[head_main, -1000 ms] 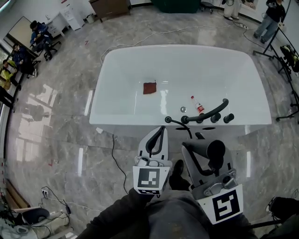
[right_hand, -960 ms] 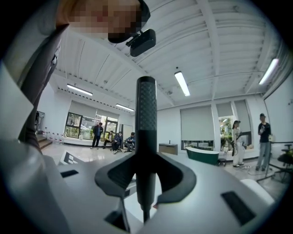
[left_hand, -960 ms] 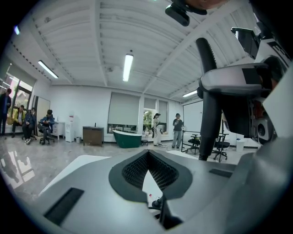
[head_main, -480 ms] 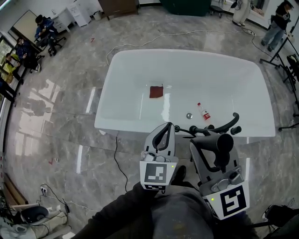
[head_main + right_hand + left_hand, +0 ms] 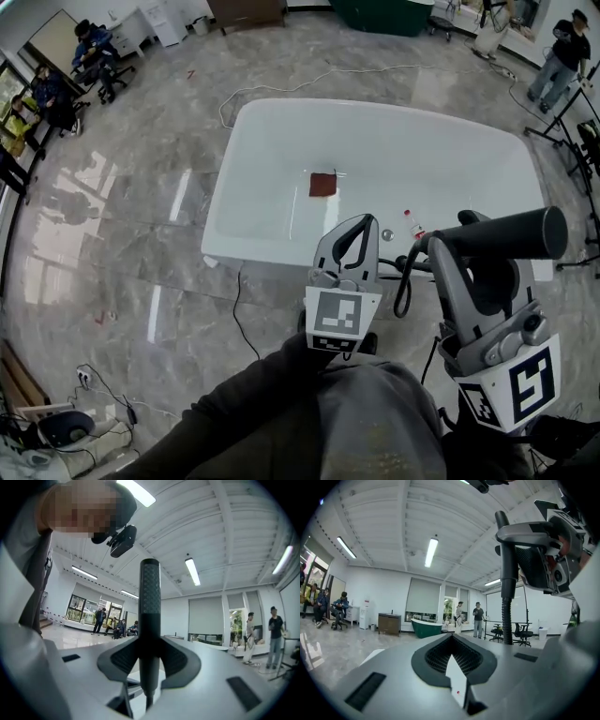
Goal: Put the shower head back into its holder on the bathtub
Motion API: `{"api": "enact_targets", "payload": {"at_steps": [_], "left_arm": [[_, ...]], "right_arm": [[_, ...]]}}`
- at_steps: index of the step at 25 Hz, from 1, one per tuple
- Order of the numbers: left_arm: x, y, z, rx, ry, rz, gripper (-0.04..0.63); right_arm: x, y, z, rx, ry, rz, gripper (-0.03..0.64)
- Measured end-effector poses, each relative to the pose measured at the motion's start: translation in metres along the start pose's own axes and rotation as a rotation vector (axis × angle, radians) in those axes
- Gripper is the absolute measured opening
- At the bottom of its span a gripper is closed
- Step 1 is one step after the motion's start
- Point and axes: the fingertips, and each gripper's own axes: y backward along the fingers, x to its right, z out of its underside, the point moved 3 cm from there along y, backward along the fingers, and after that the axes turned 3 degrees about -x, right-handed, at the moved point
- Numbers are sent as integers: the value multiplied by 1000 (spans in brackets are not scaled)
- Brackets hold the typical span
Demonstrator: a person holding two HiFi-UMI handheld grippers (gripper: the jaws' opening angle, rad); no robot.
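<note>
Right jaws: the right gripper (image 5: 149, 667) was clamped on the handle of the dark shower head (image 5: 150, 597), one pad on each side of it.
Left jaws: the left gripper (image 5: 452, 656) was closed, pads together, with nothing between them.
Bathtub: the white bathtub (image 5: 253, 187) stood on the grey stone floor, just ahead of both grippers.
Tub contents: a small red-brown cloth (image 5: 323, 184) lay flat on the bottom. A small bottle (image 5: 412, 223) lay near the drain (image 5: 386, 234). No water could be seen.
Shower head: it was held up over the tub's near rim at the right, lying roughly level across the head view.
Hose: a dark hose (image 5: 405, 286) looped down from it towards the rim.
Holder: it could not be made out; the grippers covered that part of the rim.
Handling: it was probably rigid, fairly light and smooth enough to twist in the pads, and the hose would likely tug at it.
Hold: mid-handle looked sound, and it left the end free to seat.
</note>
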Motion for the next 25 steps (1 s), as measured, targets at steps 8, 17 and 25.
{"api": "enact_targets", "payload": {"at_steps": [8, 17, 25], "left_arm": [[-17, -12, -9, 31, 28, -4, 3], [-42, -25, -14, 56, 59, -6, 3], [-56, -34, -13, 66, 87, -2, 3]], "right_arm": [[4, -24, -27, 28, 13, -40, 141], [4, -59, -111, 156, 103, -110, 141], [-2, -79, -148, 174, 162, -137, 141]]}}
